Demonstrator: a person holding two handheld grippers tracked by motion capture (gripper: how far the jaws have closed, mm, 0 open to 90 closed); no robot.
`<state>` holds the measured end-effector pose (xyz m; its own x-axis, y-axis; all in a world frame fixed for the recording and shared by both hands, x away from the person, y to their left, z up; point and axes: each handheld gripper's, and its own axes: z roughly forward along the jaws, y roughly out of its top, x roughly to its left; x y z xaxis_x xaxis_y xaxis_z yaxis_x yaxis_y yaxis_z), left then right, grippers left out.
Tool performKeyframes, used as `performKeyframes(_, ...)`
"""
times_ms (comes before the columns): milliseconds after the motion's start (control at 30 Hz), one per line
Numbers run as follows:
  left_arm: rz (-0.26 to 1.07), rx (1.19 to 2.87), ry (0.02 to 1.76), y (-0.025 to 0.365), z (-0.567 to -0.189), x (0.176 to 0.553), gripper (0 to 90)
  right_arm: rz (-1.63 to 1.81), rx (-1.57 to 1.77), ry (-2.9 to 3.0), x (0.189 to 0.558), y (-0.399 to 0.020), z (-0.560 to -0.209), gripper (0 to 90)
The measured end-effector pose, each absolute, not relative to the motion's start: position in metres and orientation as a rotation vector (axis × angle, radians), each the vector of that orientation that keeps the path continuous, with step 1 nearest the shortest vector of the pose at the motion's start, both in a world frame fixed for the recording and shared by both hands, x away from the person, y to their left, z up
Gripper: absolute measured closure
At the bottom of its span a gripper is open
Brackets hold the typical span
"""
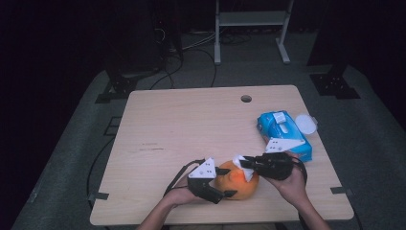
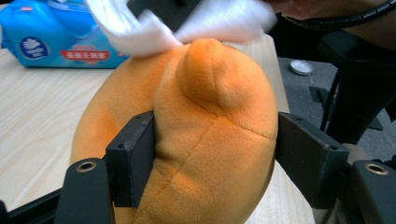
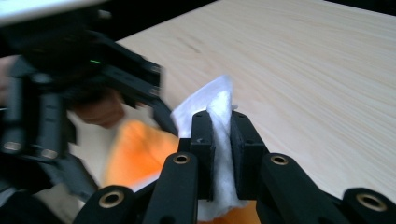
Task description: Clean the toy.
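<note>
— Near the front edge of the table (image 1: 158, 115), what's going on with that orange plush toy (image 1: 239, 182)?

— It rests on the wood between the two hands. The left gripper (image 1: 221, 183) has its jaws clamped on the toy's soft body, one pad on each side, the fabric bulging out between them. I'd judge that grip is there to keep the toy steady.

— And the other hand?

— The right gripper (image 1: 245, 165) has its jaws pressed together on a folded white wipe (image 3: 219, 105), which pokes out above the pads. It is brought in over the top of the toy; in the left gripper view the wipe (image 2: 154, 32) lies against the orange fabric (image 2: 205, 121). So one hand holds and the other wipes, as I read it.

— Where would the wipe have come from?

— Probably the blue wipes pack (image 1: 282, 132) lying near the table's right edge, well apart from the toy. A round white lid (image 1: 305, 123) lies just beside it. Whether the pack's opening has more sheets showing I can't quite tell; the high view is too dim and small there.
</note>
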<state>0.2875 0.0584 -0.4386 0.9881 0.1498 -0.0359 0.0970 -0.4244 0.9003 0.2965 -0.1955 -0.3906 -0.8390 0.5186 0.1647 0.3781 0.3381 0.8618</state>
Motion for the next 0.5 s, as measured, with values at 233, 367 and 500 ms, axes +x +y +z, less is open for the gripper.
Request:
performKeyframes(233,0.089,2.023,0.165,0.057,-0.438,0.284,30.9,1.457,0.759,2.491,0.295,-0.181,-0.389,80.1)
performKeyframes(367,0.094,2.024,0.176,0.058,-0.438,0.285,30.9,1.399,0.882,2.441,0.306,-0.207,-0.396,80.2)
performKeyframes(500,0.088,2.014,0.192,0.061,-0.439,0.289,31.1,1.405,0.965,2.443,0.31,-0.224,-0.405,80.6)
